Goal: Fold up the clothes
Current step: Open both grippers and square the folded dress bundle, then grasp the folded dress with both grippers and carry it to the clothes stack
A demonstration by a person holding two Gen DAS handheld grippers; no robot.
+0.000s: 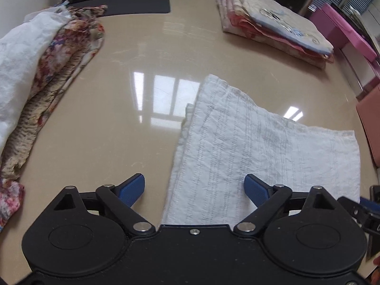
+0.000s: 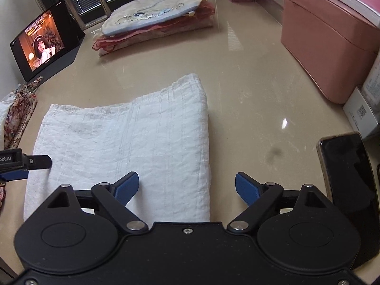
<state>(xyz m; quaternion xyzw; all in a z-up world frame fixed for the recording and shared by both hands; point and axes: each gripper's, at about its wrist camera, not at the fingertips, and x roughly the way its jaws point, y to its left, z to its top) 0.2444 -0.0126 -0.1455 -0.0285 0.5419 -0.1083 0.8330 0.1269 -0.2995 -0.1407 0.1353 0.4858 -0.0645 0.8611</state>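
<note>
A white crinkled cloth (image 1: 256,147) lies folded flat into a rectangle on the beige table (image 1: 133,128); the right wrist view shows the same white cloth (image 2: 133,142) with its thick folded edge on the right. My left gripper (image 1: 194,187) is open over the cloth's near left edge, nothing between its blue pads. My right gripper (image 2: 187,186) is open over the cloth's near right edge, one pad above the fabric and one above bare table (image 2: 249,109). Part of the left gripper (image 2: 14,166) shows at the left border of the right wrist view.
A heap of unfolded floral and white clothes (image 1: 40,76) lies at the left. A stack of folded clothes (image 2: 154,21) sits at the far side. A tablet (image 2: 45,42) plays video at the back left. A pink box (image 2: 325,45) and a black phone (image 2: 349,180) stand at the right.
</note>
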